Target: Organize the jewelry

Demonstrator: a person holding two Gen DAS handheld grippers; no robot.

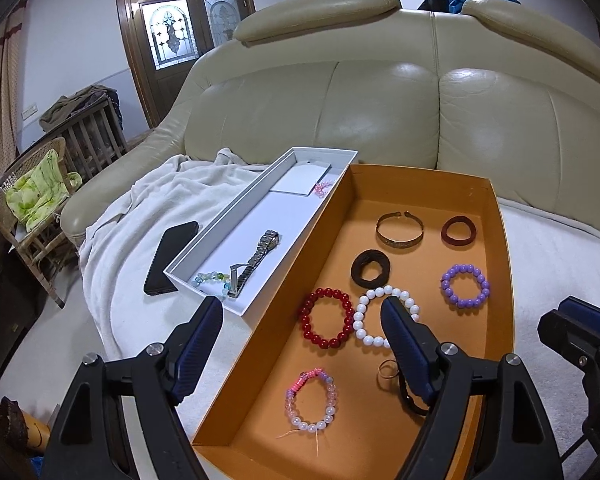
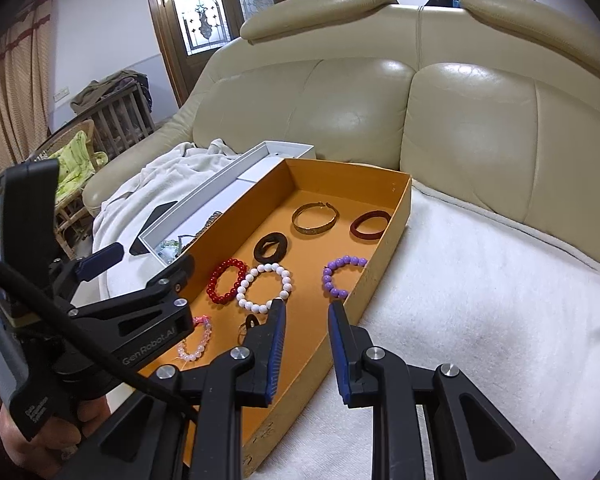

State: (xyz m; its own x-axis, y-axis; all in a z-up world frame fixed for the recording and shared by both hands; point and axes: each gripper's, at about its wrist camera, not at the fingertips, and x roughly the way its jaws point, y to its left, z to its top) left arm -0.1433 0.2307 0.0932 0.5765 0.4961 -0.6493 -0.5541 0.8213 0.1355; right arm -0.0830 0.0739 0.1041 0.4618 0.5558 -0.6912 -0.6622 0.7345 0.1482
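An orange box (image 1: pixel 496 264) on the sofa holds several bracelets: red beads (image 1: pixel 326 323), white beads (image 1: pixel 374 316), purple beads (image 1: pixel 465 286), a gold bangle (image 1: pixel 399 232), a dark red band (image 1: pixel 458 231), a black hair tie (image 1: pixel 370 267), a pink and pearl bracelet (image 1: pixel 311 400) and a small ring (image 1: pixel 387 372). A white tray (image 1: pixel 204 274) to its left holds a metal watch (image 1: pixel 256 260) and a glass bead bracelet (image 1: pixel 210 278). My left gripper (image 1: pixel 302 314) is open and empty over the box's near left side. My right gripper (image 2: pixel 306 307) is open and empty over the box's right wall (image 2: pixel 384 240).
A black phone (image 1: pixel 172 256) lies on a white blanket (image 1: pixel 148 208) left of the tray. The beige leather sofa back (image 1: pixel 380 92) rises behind the boxes. A wicker chair (image 1: pixel 32 200) and wooden crib stand at far left.
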